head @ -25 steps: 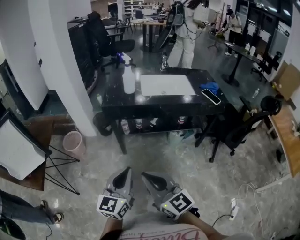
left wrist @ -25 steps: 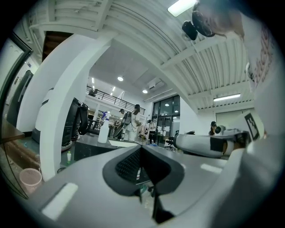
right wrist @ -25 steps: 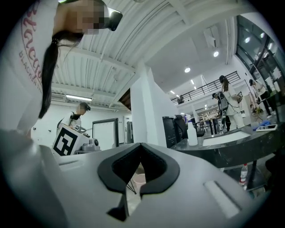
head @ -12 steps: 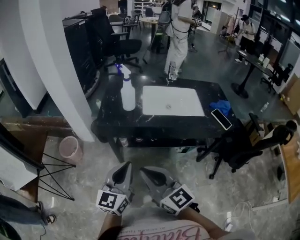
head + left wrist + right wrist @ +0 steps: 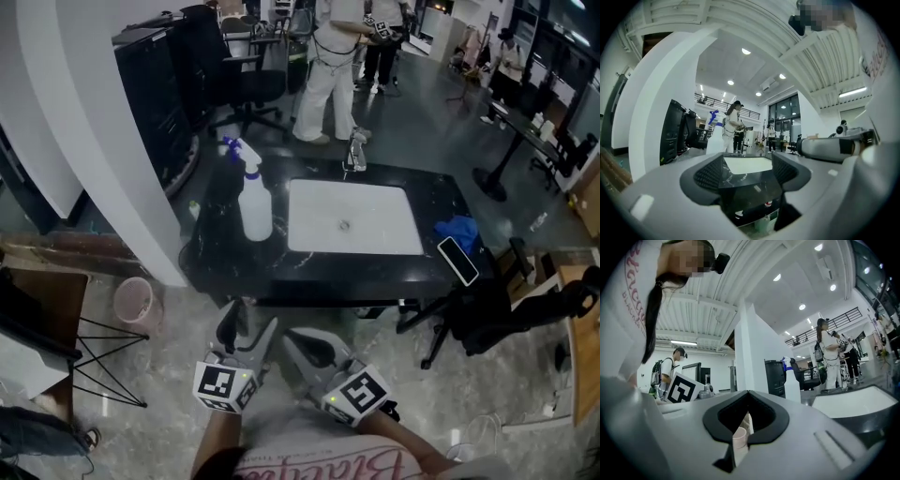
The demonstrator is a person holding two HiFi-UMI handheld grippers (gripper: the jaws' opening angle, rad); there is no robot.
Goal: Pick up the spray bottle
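The spray bottle (image 5: 255, 202), white with a blue trigger head, stands upright on the left part of the black table (image 5: 309, 272). It also shows in the left gripper view (image 5: 715, 138) and the right gripper view (image 5: 791, 380), far beyond the jaws. Both grippers are held level over the floor, short of the table's near edge. My left gripper (image 5: 248, 323) is opening; through the gap between its jaws (image 5: 746, 161) I see only the table. My right gripper (image 5: 298, 342) is shut with nothing in it, its tips meeting (image 5: 749, 397).
A white mat (image 5: 352, 217) lies mid-table, with a blue cloth (image 5: 457, 230) and a phone (image 5: 457, 260) at the right end. A black office chair (image 5: 506, 309) stands right of the table, a pink bin (image 5: 134, 300) and a white pillar (image 5: 112, 122) left. People (image 5: 333, 56) stand beyond.
Both grippers have come nearer to the table, which now fills more of the head view. The left gripper's jaws, closed before, now stand apart.
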